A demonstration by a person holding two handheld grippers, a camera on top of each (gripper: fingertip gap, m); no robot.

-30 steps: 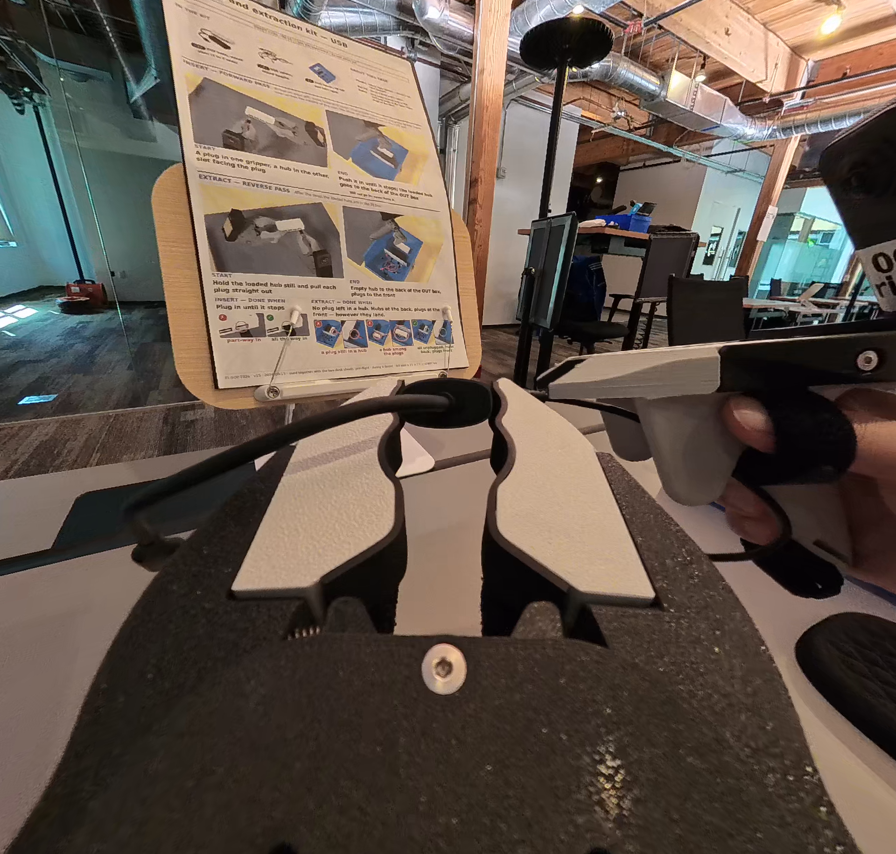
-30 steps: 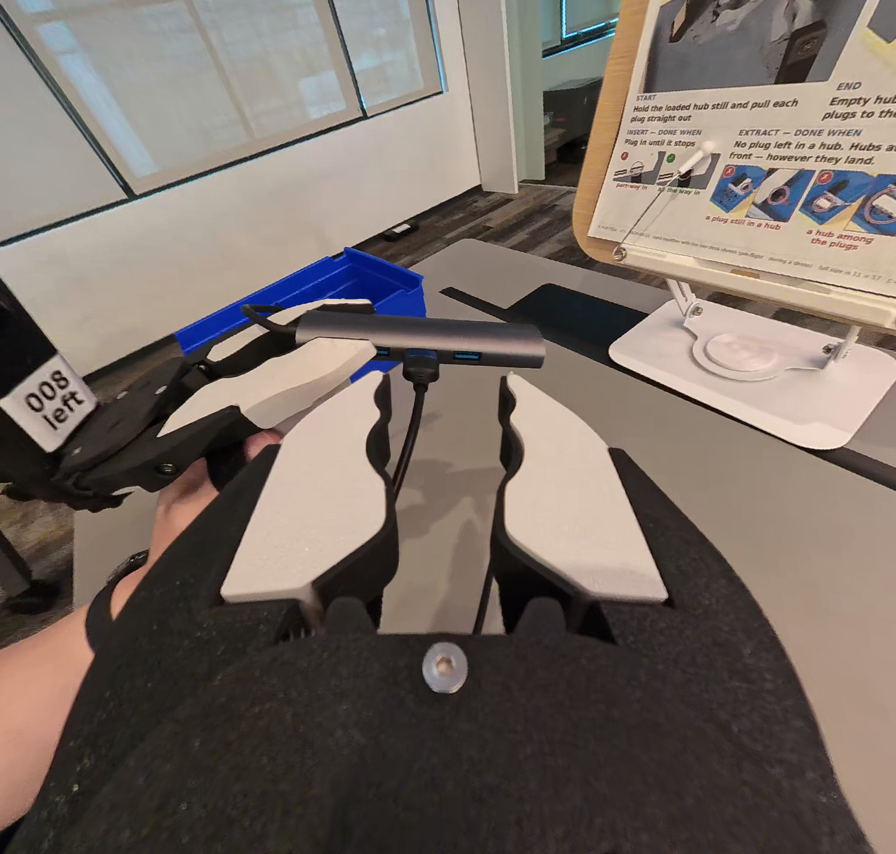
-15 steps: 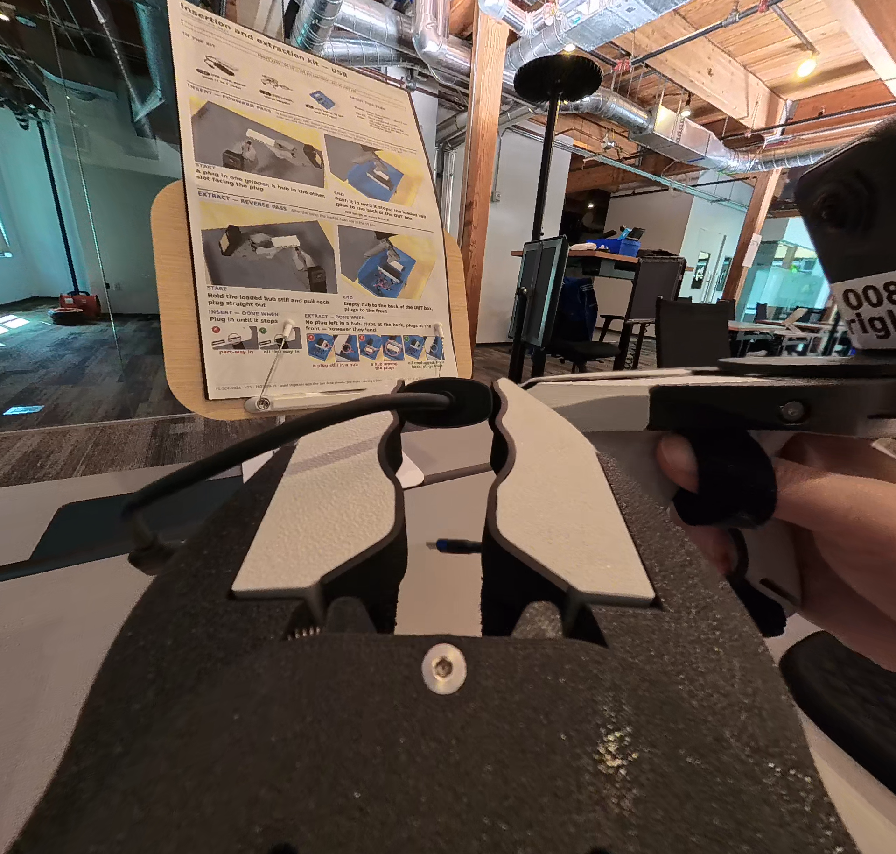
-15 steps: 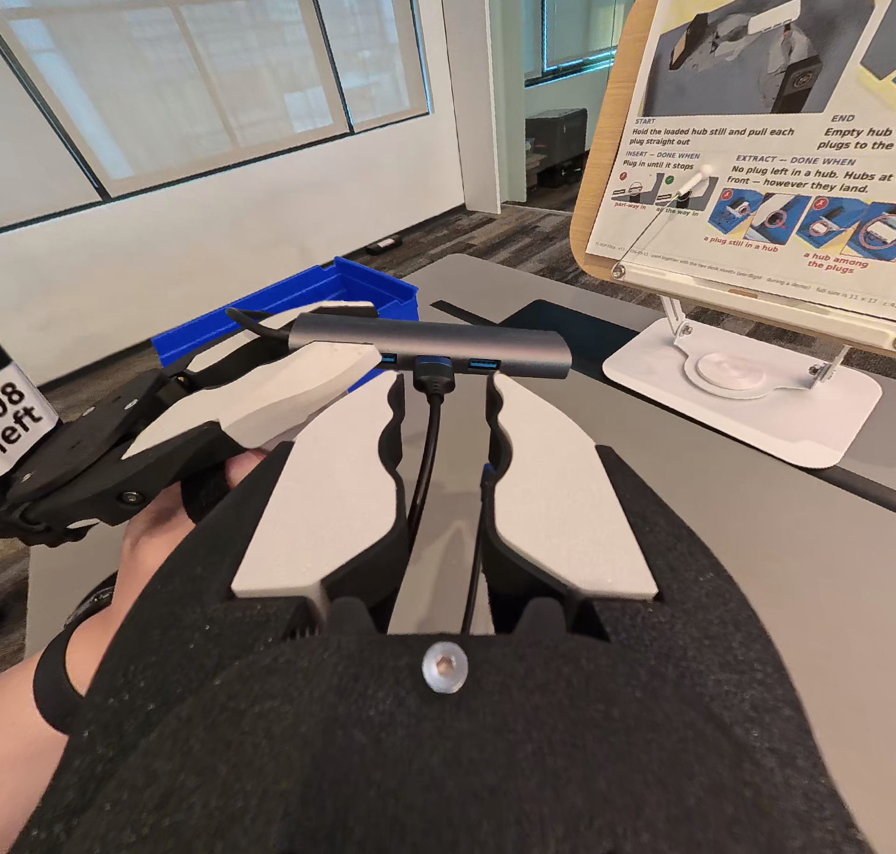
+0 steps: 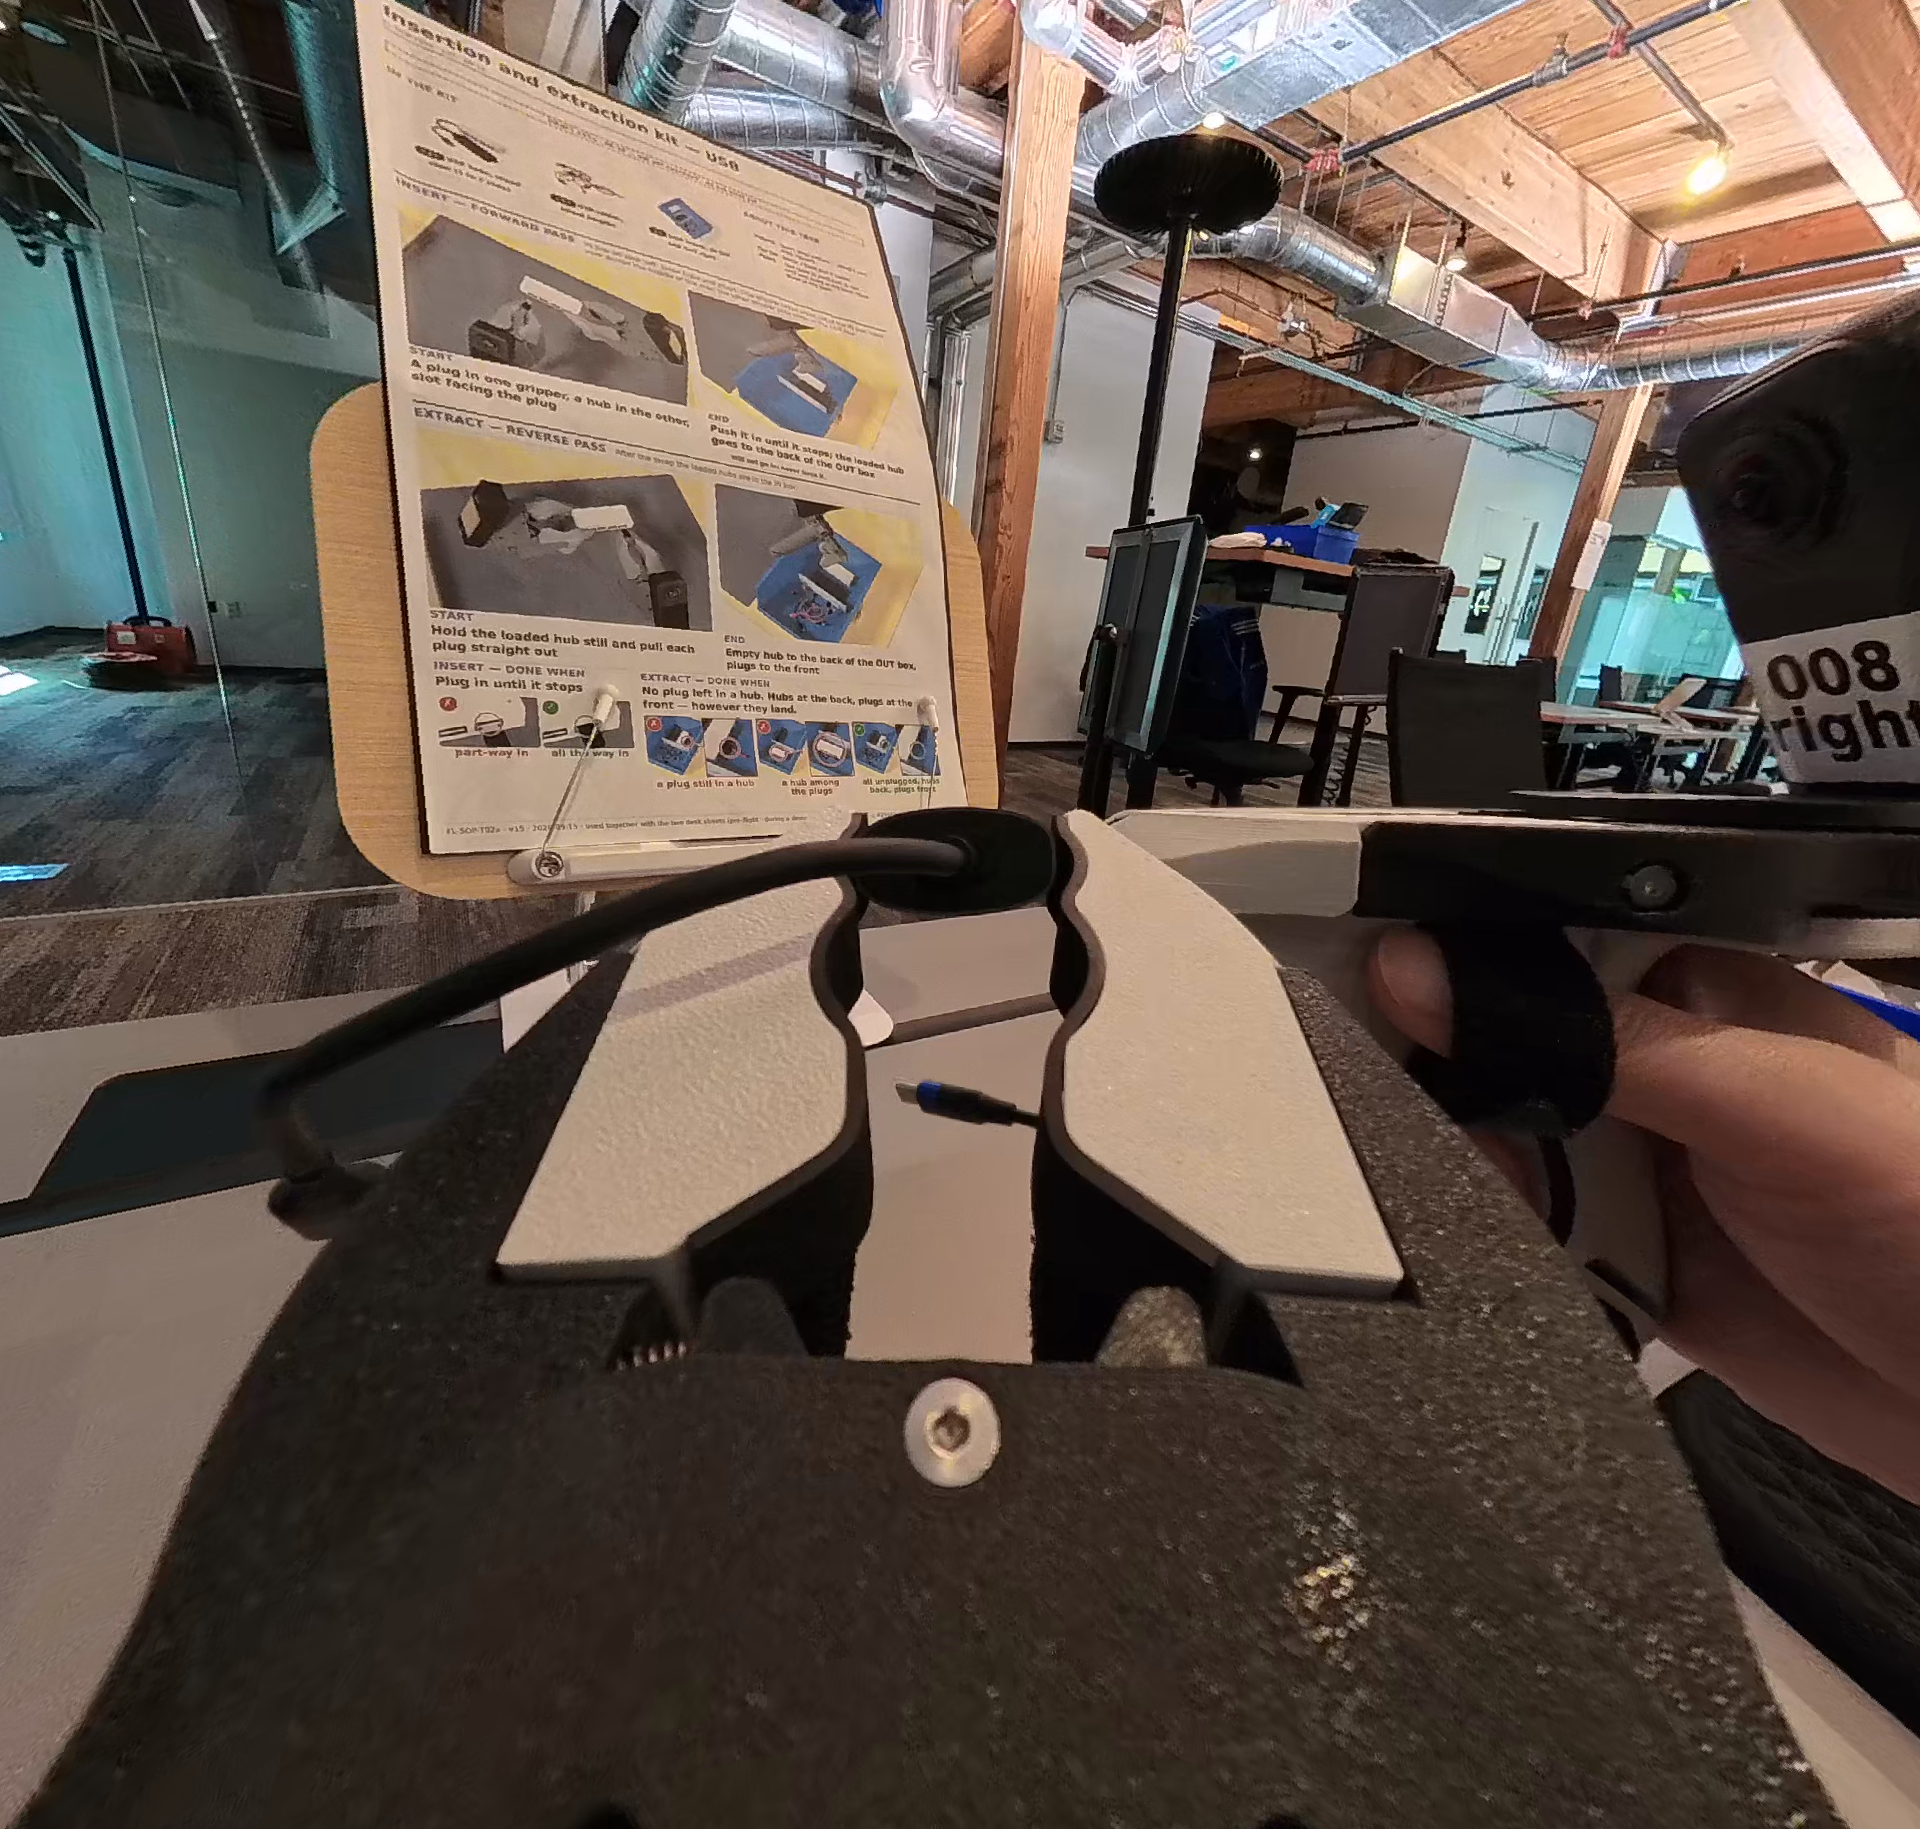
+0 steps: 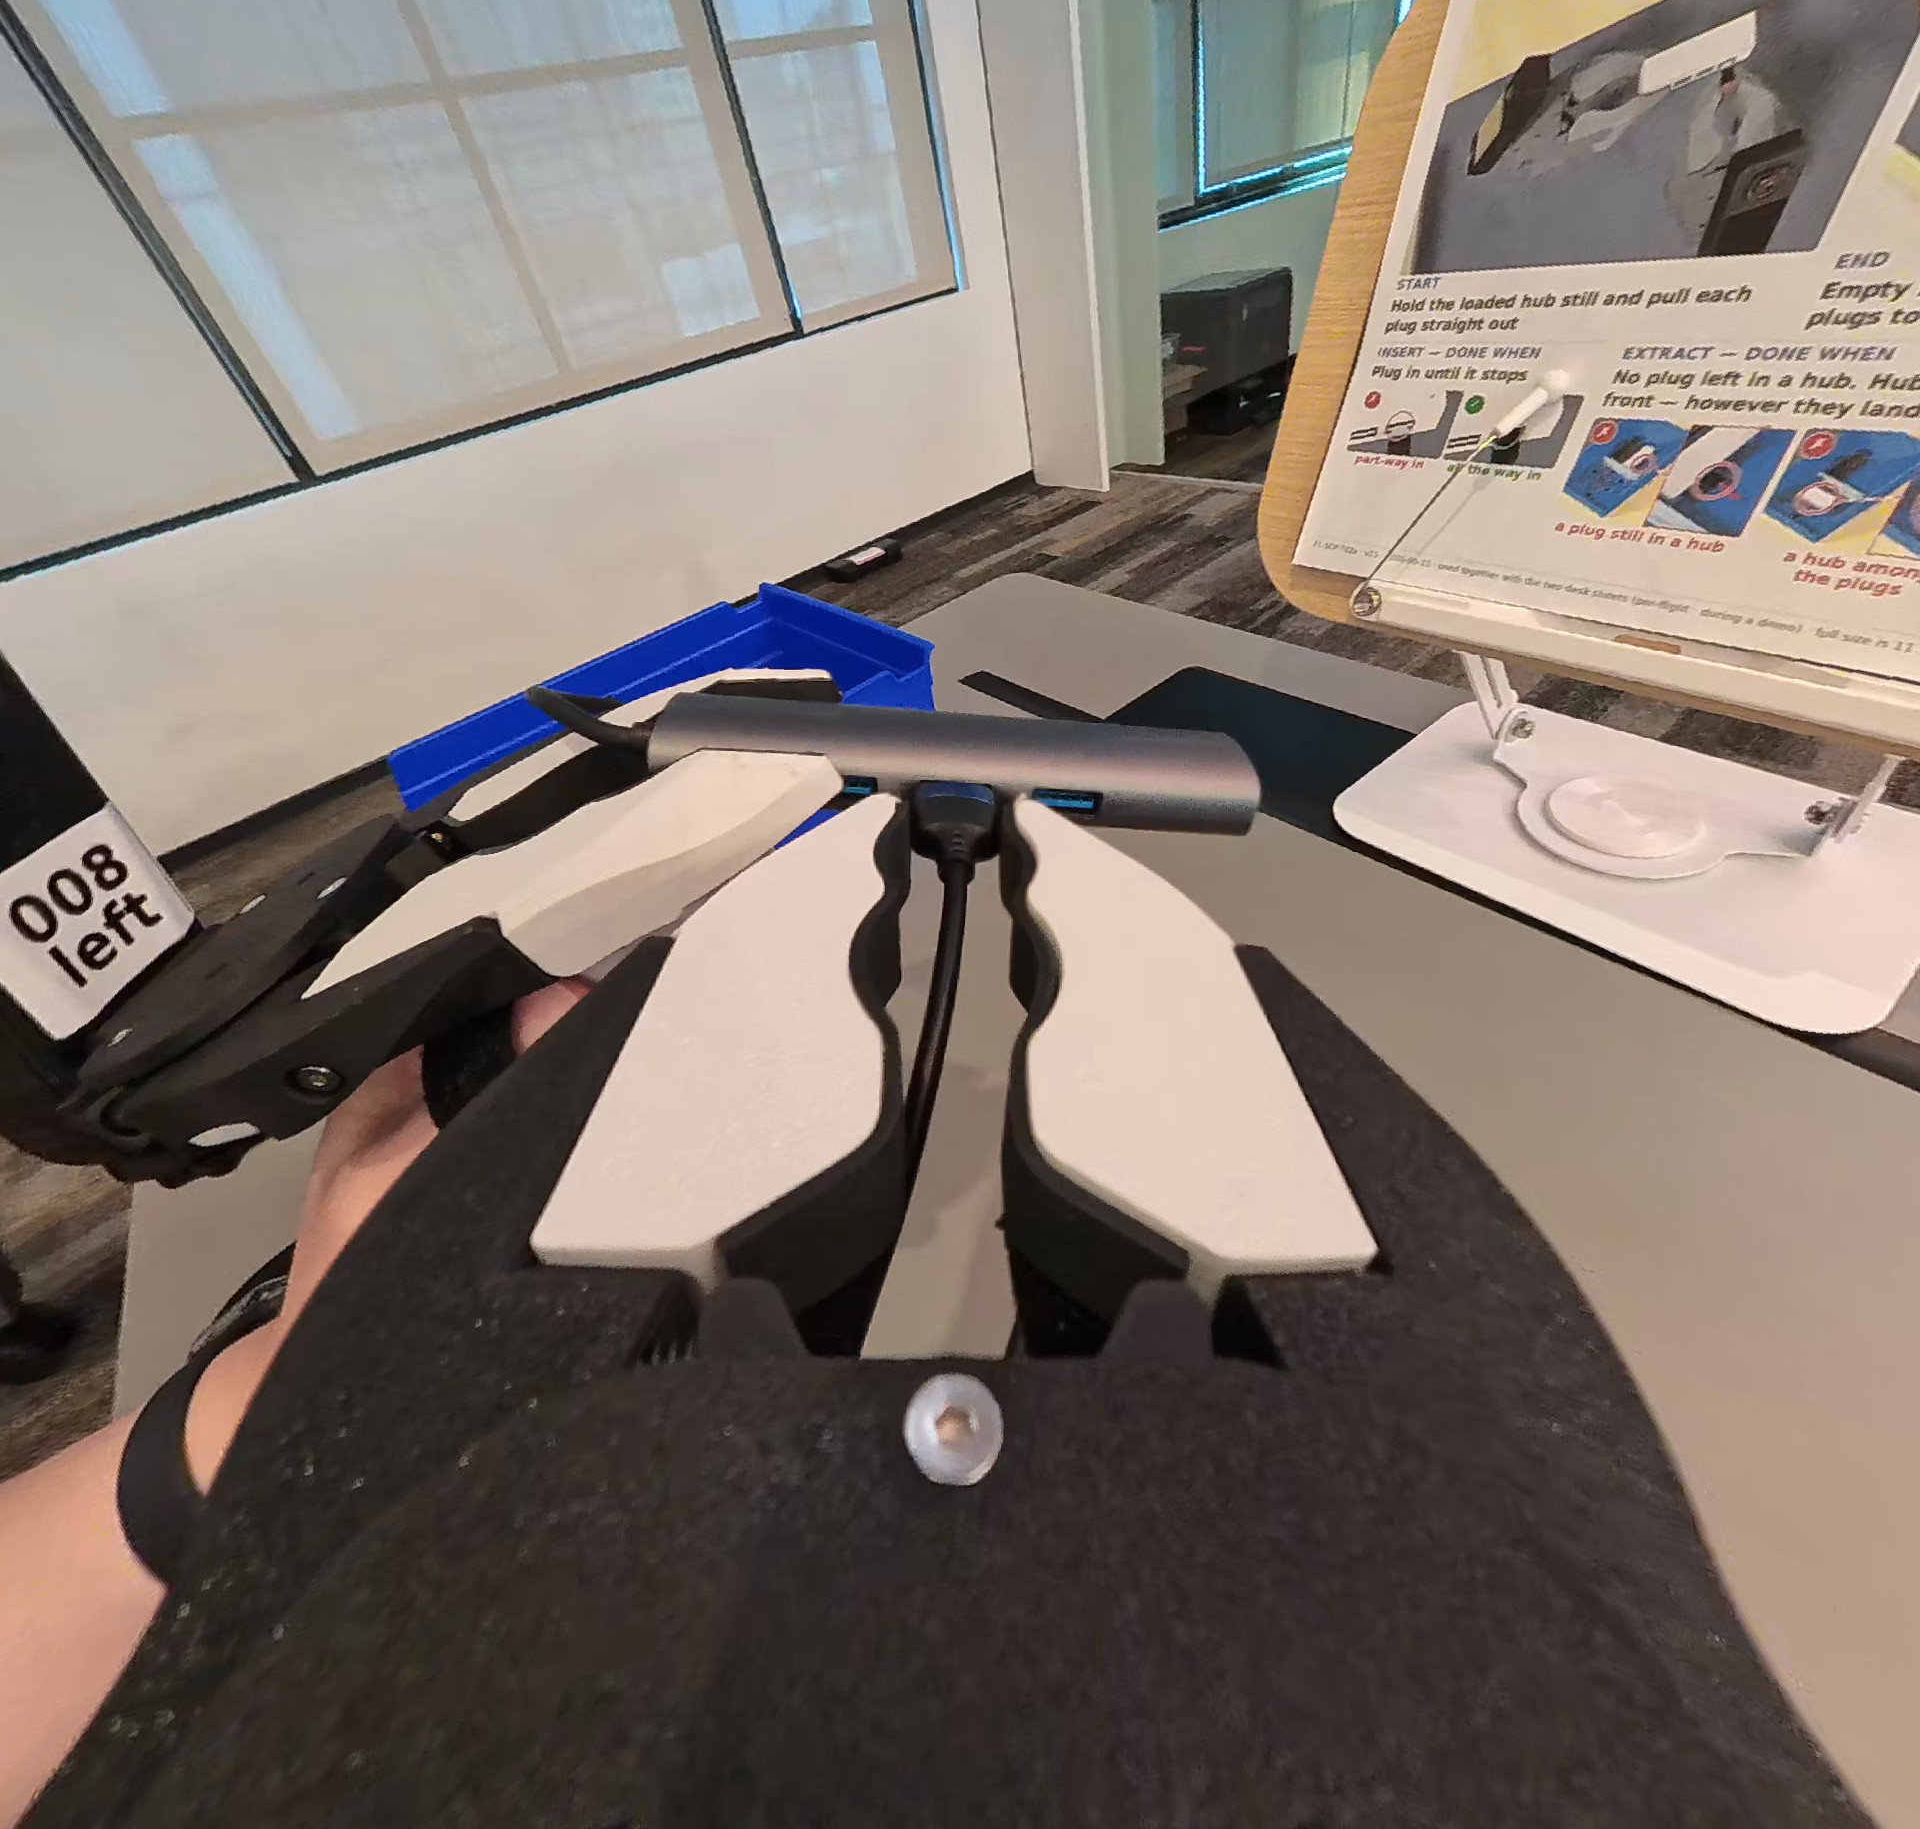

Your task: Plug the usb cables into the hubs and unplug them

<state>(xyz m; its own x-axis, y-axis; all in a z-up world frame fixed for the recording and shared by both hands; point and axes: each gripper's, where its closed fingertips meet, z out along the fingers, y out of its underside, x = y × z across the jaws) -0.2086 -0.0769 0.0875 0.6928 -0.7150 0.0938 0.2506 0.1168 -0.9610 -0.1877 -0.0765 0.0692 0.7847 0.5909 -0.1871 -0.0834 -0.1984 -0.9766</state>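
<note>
So right now the left gripper [image 6: 727,771] is pinching one end of the grey hub [image 6: 956,745], holding it up in the air over the counter [image 6: 1558,1208], roughly level, with its ports facing the right gripper [image 6: 954,823]. In the left wrist view the hub is showing end-on as a dark oval between the jaws, with its own black lead [image 5: 582,938] curling off to the left.

A black plug [image 6: 951,808] is sitting in the middle port, with the blue ports on either side looking empty. The right gripper's jaws are flanking that plug, nearly pressed together, but I can't tell if they're actually biting on it or just about to. The cable [image 6: 935,1000] is running back between the fingers, and its far end, a small blue-tipped connector [image 5: 940,1099], is dangling free below.

Progress-wise, I'm guessing this plug is seated or very close to it, so this is either the last bit of the push or the start of the pull. A blue bin [image 6: 665,688] is sitting at the far left edge of the counter behind the left gripper; what's in it is hidden. The instruction sheet [image 5: 644,491] on its stand is at the back edge.
</note>
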